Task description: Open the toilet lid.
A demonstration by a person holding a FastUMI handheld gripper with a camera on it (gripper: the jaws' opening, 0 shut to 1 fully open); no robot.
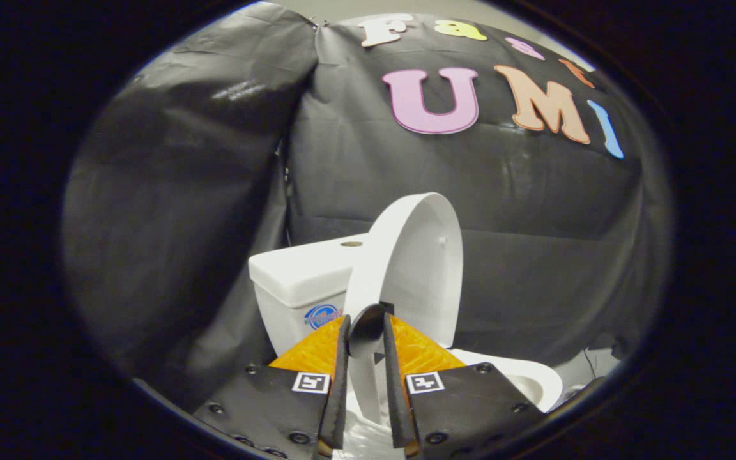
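The white toilet lid (420, 268) stands raised, close to upright, with its inner face turned to the right. Its front rim runs down between my two fingers. My gripper (367, 321) is shut on that rim, one finger on each side of it. Behind the lid on the left is the white tank (294, 275) with a flush button (351, 243) on top. The white seat and bowl (529, 378) lie low to the right of my fingers, partly hidden by them.
Black cloth walls close in behind the toilet and on the left, meeting in a corner just behind the tank. A thin cable (591, 364) hangs by the wall beyond the bowl on the right.
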